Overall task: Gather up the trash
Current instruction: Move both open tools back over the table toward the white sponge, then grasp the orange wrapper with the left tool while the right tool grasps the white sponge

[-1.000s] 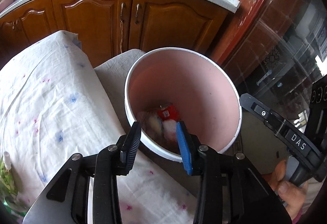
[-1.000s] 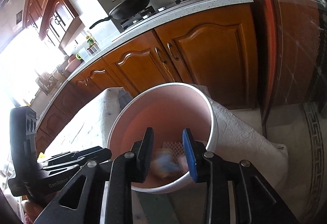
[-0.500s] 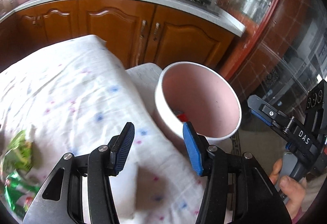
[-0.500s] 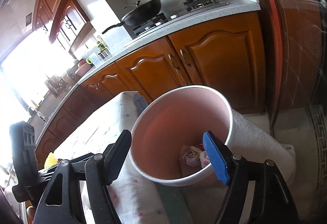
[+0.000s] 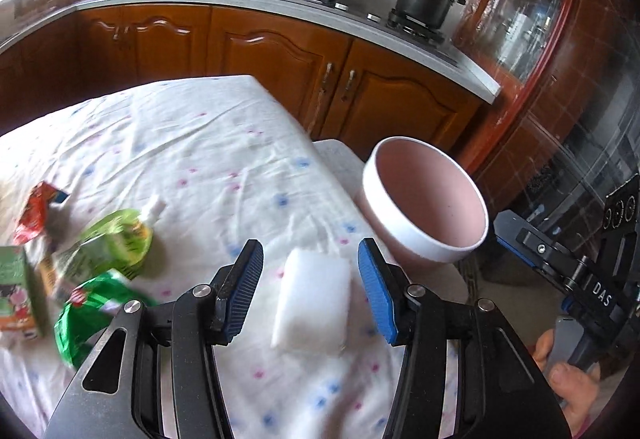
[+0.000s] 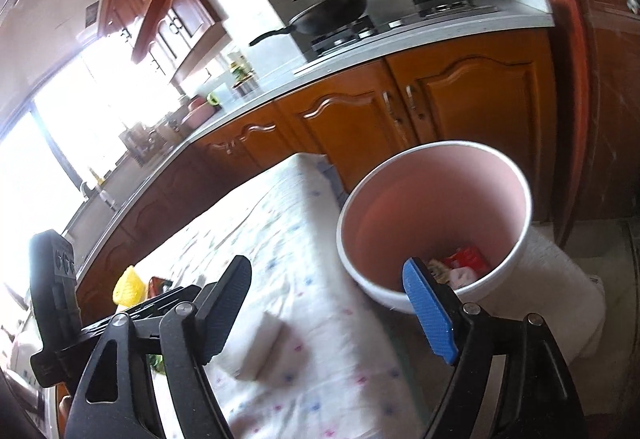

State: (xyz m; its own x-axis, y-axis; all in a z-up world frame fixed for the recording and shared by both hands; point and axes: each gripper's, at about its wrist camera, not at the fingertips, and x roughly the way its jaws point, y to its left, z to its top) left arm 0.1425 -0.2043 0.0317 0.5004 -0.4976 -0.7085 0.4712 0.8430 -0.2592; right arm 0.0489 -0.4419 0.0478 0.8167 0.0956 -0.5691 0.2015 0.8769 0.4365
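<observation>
White sponge [image 5: 312, 299] lies between the wide-apart left gripper [image 5: 310, 293] fingers; right gripper [image 6: 332, 315] gapes empty.

Creased cotton tablecloth [image 5: 208, 143], smooth matt plastic bin [image 5: 404, 235] (pink inside), glossy wooden cabinets [image 5: 276, 59]

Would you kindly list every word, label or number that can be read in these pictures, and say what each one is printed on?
"DAS": white letters on the black body of the right tool, seen from the left wrist view.
Green snack wrapper: a red logo, too blurred to read.
Green and orange carton: print too blurred to read.
Red wrapper inside the pink bucket: unreadable.
</observation>
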